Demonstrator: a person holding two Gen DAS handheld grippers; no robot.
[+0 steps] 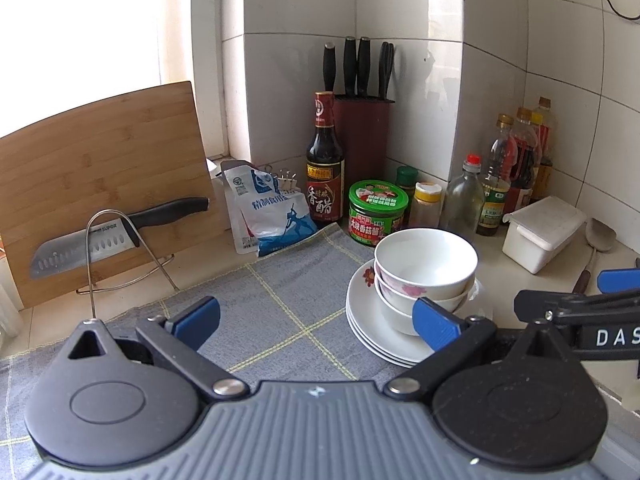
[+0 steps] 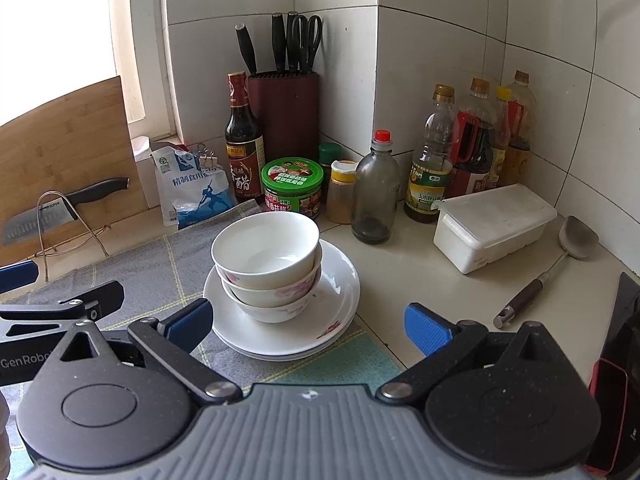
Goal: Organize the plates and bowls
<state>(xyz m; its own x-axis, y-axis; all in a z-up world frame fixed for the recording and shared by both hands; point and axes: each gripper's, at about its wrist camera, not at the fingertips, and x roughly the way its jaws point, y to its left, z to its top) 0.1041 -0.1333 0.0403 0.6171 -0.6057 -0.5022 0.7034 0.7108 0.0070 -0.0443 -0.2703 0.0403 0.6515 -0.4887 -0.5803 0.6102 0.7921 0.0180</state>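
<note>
Fingers (image 2: 192,322) spread wide, both grippers level before stacked bowls (image 2: 267,264)

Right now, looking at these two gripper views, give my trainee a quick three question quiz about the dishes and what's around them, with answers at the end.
1. True or false: the stacked bowls sit on the pile of plates.
2. How many bowls are nested in that stack?
3. Multiple choice: what stands directly behind the bowls, nearest to them? A) the green-lidded jar B) the white lidded box C) the knife block

Key:
1. True. The bowls rest on the plates, which lie partly on the grey cloth.
2. Three, the top one plain inside and empty.
3. A. Both the left gripper and the right gripper are open, holding nothing.
</note>
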